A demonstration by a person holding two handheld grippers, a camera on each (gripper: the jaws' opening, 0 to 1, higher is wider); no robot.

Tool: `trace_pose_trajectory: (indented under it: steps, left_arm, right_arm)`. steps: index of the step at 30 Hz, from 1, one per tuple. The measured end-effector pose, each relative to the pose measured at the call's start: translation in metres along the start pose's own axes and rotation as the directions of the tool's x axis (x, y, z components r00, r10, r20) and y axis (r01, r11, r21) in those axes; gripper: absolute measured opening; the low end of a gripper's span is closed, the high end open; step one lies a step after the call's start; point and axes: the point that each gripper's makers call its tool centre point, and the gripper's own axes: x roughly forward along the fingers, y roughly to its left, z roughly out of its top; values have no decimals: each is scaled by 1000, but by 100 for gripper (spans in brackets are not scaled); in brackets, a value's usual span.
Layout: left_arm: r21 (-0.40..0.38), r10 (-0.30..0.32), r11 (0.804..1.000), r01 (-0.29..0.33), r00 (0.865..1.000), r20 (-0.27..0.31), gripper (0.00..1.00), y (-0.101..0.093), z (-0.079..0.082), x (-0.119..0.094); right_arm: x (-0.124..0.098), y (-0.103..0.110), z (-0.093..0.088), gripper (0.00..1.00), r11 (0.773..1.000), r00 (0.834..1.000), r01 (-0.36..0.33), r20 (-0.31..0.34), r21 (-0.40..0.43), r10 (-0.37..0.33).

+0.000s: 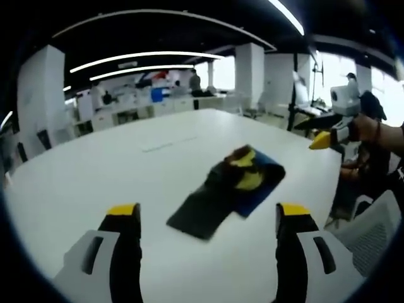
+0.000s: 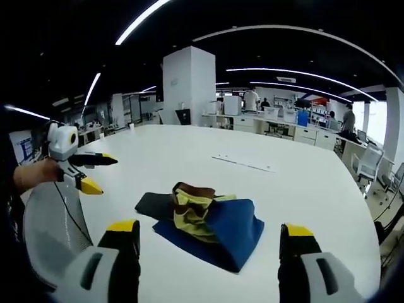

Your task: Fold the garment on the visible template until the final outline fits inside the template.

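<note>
1. a crumpled garment of dark, yellow and brown cloth point(image 2: 192, 211) lies bunched on a flat blue cloth template point(image 2: 237, 237), near the middle of the wide white desk point(image 2: 303, 189).
2. the left gripper point(image 1: 208, 218) hovers above the desk, its jaws wide and holding nothing.
3. the right gripper point(image 2: 208, 237) also hangs short of the pile, jaws wide and empty.
4. the dark rectangular part point(image 1: 199, 214) spills past the template's edge, so the folding looks unfinished.
5. the next move likely calls for lowering a gripper to that overhanging dark edge and bringing it inward.
</note>
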Motion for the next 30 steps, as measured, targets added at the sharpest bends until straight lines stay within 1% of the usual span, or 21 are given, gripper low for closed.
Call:
trace_pose_trajectory:
  steps: [2, 5, 7, 9, 12, 15, 16, 19, 21, 25, 27, 30]
  left_arm:
    - [-9, -14, 1000, 14, 1000, 3, 82, 0, -1, 5]
    - [-7, -27, 1000, 27, 1000, -1, 82, 0, -1, 11]
    - [-6, -34, 999, 34, 999, -2, 80, 2, 0, 15]
    - [-11, -37, 999, 37, 999, -4, 79, 4, -1, 20]
    - [-14, -45, 999, 45, 999, -6, 78, 5, 0, 26]
    - [-26, -61, 998, 61, 998, 17, 77, 6, 5, 32]
    - [-27, -60, 998, 61, 998, 17, 77, 7, 6, 34]
    - [-24, -62, 998, 62, 998, 8, 75, 12, 6, 42]
    - [-37, -70, 997, 70, 998, 11, 74, 12, 7, 46]
    - [-57, -90, 994, 90, 996, 14, 71, 12, 7, 55]
    - [-59, -99, 993, 99, 995, 10, 68, 12, 6, 61]
    - [-48, -106, 993, 106, 994, 4, 65, 14, 6, 70]
  right_arm:
    - [5, 2, -3, 89, 1000, 1000, -9, -12, -3, 9]
    - [10, 4, -3, 88, 1000, 1000, -16, -13, 2, 16]
    - [15, 3, -3, 87, 1000, 1000, -13, -6, 0, 13]
    - [20, 3, -6, 84, 1000, 999, -27, -26, 0, 27]
    - [27, -1, -7, 82, 1000, 999, -27, -33, -5, 27]
    - [36, -4, -7, 79, 998, 998, -48, -37, 34, 49]
    - [38, -4, -7, 77, 998, 998, -53, -36, 38, 54]
    - [46, -6, -8, 74, 998, 997, -57, -41, 26, 58]
    - [50, -7, -9, 73, 998, 997, -54, -50, 19, 55]
    - [57, -8, -11, 66, 998, 996, -62, -61, -2, 61]
    - [61, -8, -12, 64, 998, 996, -64, -64, -9, 63]
    - [66, -9, -15, 59, 997, 995, -70, -69, -21, 68]
